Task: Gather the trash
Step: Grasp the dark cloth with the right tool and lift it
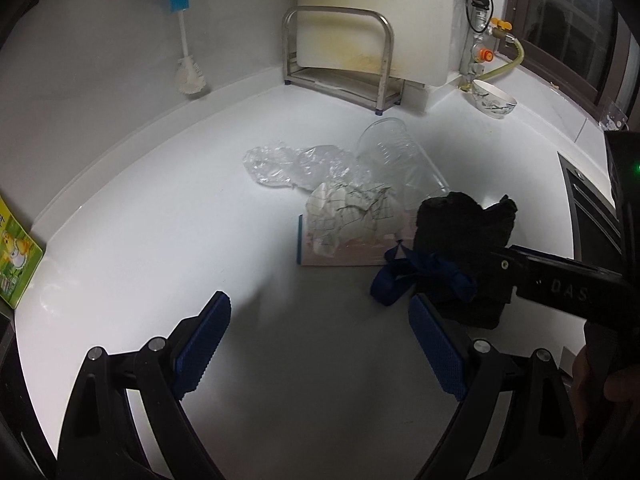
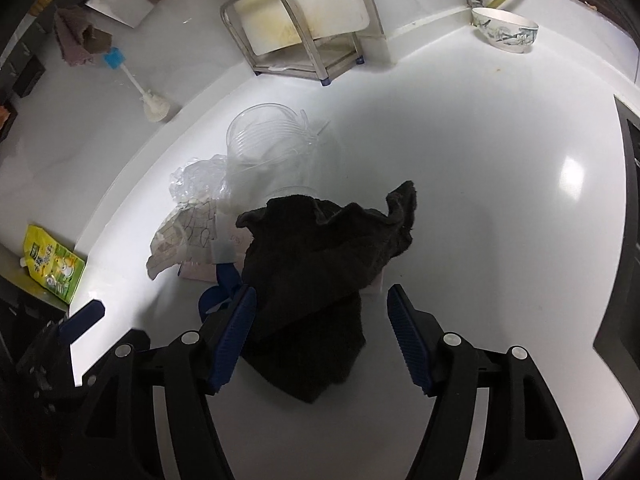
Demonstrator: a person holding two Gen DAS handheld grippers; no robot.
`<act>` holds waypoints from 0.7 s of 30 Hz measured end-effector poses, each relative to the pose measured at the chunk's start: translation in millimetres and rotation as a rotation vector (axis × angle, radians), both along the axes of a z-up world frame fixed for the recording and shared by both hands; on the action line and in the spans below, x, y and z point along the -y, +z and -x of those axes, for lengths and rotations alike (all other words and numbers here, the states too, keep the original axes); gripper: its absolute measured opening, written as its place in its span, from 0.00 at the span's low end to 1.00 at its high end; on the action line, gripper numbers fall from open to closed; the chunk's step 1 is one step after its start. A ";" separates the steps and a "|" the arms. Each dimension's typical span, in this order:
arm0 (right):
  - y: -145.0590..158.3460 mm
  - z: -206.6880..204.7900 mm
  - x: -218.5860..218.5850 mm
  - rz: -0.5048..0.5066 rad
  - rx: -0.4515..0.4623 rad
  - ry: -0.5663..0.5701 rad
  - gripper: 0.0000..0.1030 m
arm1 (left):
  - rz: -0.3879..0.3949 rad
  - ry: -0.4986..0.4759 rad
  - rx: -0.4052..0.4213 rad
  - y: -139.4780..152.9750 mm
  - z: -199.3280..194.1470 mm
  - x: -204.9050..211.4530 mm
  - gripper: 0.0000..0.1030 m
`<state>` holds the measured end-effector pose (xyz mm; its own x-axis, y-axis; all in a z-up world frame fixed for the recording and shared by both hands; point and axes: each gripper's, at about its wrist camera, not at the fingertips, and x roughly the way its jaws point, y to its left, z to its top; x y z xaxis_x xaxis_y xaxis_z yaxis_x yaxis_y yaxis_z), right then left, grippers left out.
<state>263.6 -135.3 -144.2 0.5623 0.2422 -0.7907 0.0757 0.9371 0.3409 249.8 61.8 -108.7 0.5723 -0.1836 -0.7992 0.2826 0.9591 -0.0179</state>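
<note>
A trash pile lies mid-counter: a clear plastic cup [image 1: 394, 152] [image 2: 266, 140] on its side, crumpled clear film [image 1: 292, 162] [image 2: 198, 180], crumpled grid-lined paper [image 1: 348, 212] [image 2: 184, 236], a flat pinkish packet [image 1: 340, 254] and a blue strap [image 1: 416, 276] [image 2: 224, 284]. A black cloth [image 1: 464, 232] [image 2: 320, 256] is heaped on the pile's right side. My left gripper [image 1: 320, 300] hangs open over bare counter in front of the pile. My right gripper [image 2: 322, 292] is open, with the cloth's near part lying between its fingers and the right pad [image 2: 408, 332] apart from it.
A steel rack [image 1: 340, 60] [image 2: 288, 40] holding a cutting board stands against the back wall. A bottle brush [image 1: 188, 72] leans at the left, a bowl [image 1: 494, 98] [image 2: 506, 34] sits at the back right, a green pouch [image 2: 54, 264] at the left edge, and a dark hob edge [image 1: 592, 208] on the right.
</note>
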 end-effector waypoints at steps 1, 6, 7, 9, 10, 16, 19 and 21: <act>-0.8 -2.3 -1.2 0.006 -0.002 -0.005 0.63 | 0.000 0.003 -0.002 -1.1 -0.4 -1.3 0.86; -5.9 -11.2 -7.1 0.041 -0.022 -0.009 0.63 | 0.006 0.015 -0.010 -4.0 -1.6 -6.7 0.86; -7.3 -11.7 -9.5 0.053 -0.024 -0.006 0.63 | 0.008 0.016 -0.011 -4.1 -1.5 -7.1 0.86; -9.3 -11.6 -13.4 0.068 -0.024 0.005 0.63 | 0.011 0.017 -0.014 -5.0 -1.3 -7.2 0.86; -9.4 -10.5 -16.4 0.084 -0.018 0.011 0.57 | 0.012 0.018 -0.017 -5.7 -1.1 -7.2 0.86; -3.1 -6.6 -21.3 0.109 0.018 0.041 0.33 | 0.024 0.020 -0.022 -5.7 -0.1 -6.5 0.86; 0.7 -2.2 -17.6 0.092 0.032 0.045 0.27 | 0.033 0.019 -0.023 -4.2 1.3 -4.4 0.86; 2.7 2.9 -13.7 0.073 0.037 0.047 0.25 | 0.037 0.016 -0.022 -3.4 2.2 -2.2 0.86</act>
